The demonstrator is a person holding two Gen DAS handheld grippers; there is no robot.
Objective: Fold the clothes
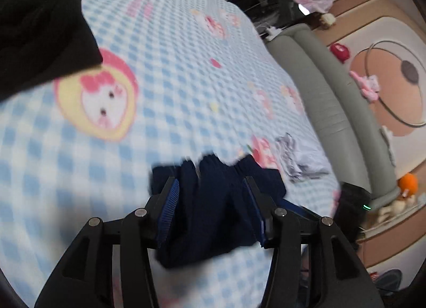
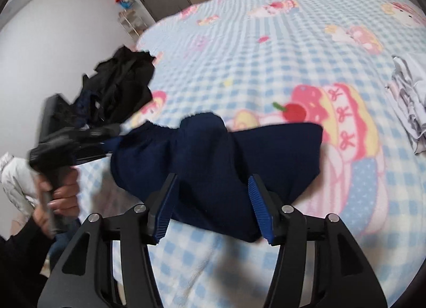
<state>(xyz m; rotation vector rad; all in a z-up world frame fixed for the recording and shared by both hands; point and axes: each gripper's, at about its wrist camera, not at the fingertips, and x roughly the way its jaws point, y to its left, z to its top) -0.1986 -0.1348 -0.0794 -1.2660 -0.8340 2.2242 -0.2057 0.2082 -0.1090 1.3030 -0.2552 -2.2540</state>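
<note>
The navy garment (image 2: 213, 164) lies bunched on the checked blanket (image 2: 239, 49). It looks soft and floppy, so grab its edges. The left gripper (image 1: 213, 209) and right gripper (image 2: 210, 204) both stand open around it.

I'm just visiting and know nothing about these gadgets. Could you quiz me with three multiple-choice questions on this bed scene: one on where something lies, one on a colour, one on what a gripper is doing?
1. Where does the black pile lie?
A. on the blanket's edge
B. on the floor
C. on a chair

2. What colour is the garment between the fingers?
A. red
B. navy
C. white

3. How are the right gripper's jaws?
A. apart around the garment
C. away from any cloth
B. shut on nothing

Answers: 1 A, it rests at the bed's side; 2 B, dark blue cloth; 3 A, blue pads flank the cloth.
</note>
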